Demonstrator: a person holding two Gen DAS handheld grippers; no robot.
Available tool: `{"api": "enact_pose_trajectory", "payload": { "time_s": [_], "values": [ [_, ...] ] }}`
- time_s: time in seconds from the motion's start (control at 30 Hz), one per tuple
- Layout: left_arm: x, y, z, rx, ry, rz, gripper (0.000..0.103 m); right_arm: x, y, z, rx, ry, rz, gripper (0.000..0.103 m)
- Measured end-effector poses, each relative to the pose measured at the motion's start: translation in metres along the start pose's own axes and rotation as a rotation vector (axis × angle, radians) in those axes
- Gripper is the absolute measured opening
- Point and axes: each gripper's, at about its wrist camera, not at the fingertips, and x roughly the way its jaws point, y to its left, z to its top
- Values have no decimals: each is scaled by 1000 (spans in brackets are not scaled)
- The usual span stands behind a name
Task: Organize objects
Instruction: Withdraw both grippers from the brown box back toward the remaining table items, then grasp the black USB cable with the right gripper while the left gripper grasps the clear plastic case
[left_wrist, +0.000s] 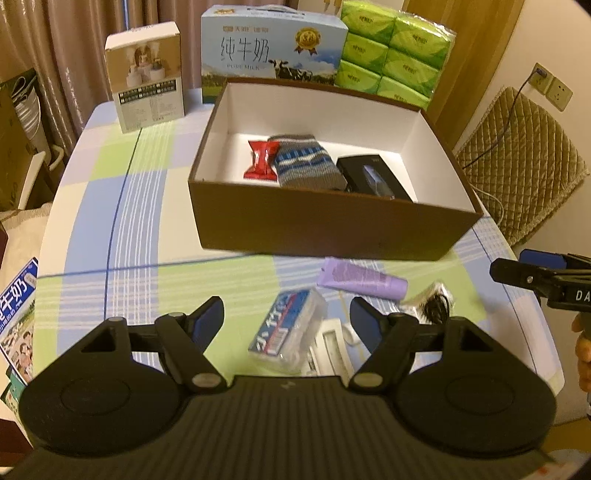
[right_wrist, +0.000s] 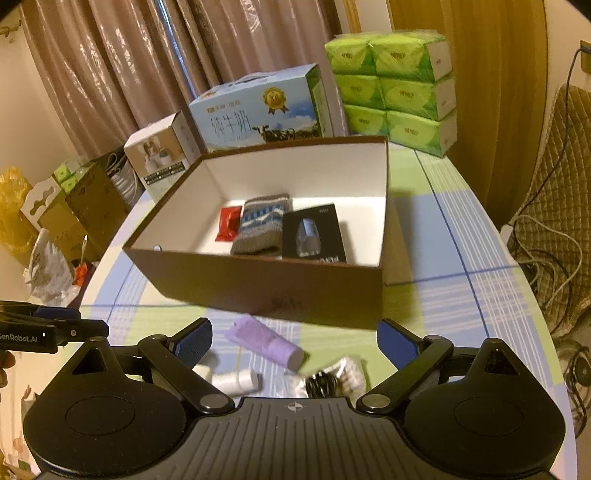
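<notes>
A brown open box (left_wrist: 332, 229) (right_wrist: 266, 288) stands mid-table, holding a red packet (left_wrist: 260, 159) (right_wrist: 229, 223), a striped sock (left_wrist: 304, 164) (right_wrist: 260, 225) and a black boxed item (left_wrist: 373, 177) (right_wrist: 314, 232). In front of it lie a purple tube (left_wrist: 364, 282) (right_wrist: 267, 343), a blue-labelled clear pack (left_wrist: 288, 330), a white item (left_wrist: 330, 347) (right_wrist: 236, 380) and a bagged black cable (left_wrist: 432, 302) (right_wrist: 332, 378). My left gripper (left_wrist: 286, 319) is open above the blue pack. My right gripper (right_wrist: 295, 341) is open above the tube and cable, and shows at the right edge of the left wrist view (left_wrist: 535, 277).
Behind the box stand a milk carton case (left_wrist: 273, 48) (right_wrist: 258, 107), a small white carton (left_wrist: 146, 75) (right_wrist: 162, 151) and stacked green tissue packs (left_wrist: 395, 48) (right_wrist: 395, 92). A quilted chair (left_wrist: 517, 162) sits right of the table. Cardboard boxes (right_wrist: 85, 199) sit left of it.
</notes>
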Motion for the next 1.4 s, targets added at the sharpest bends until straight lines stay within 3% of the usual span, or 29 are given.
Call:
{"api": "enact_pose_trajectory", "payload": {
  "time_s": [0.63, 1.4],
  "values": [
    [11, -12, -46, 14, 80, -19, 71, 1, -15, -51, -15, 121, -28, 92],
    [35, -9, -52, 20, 107, 5, 71, 39, -17, -73, -86, 188, -57, 69]
  ]
}}
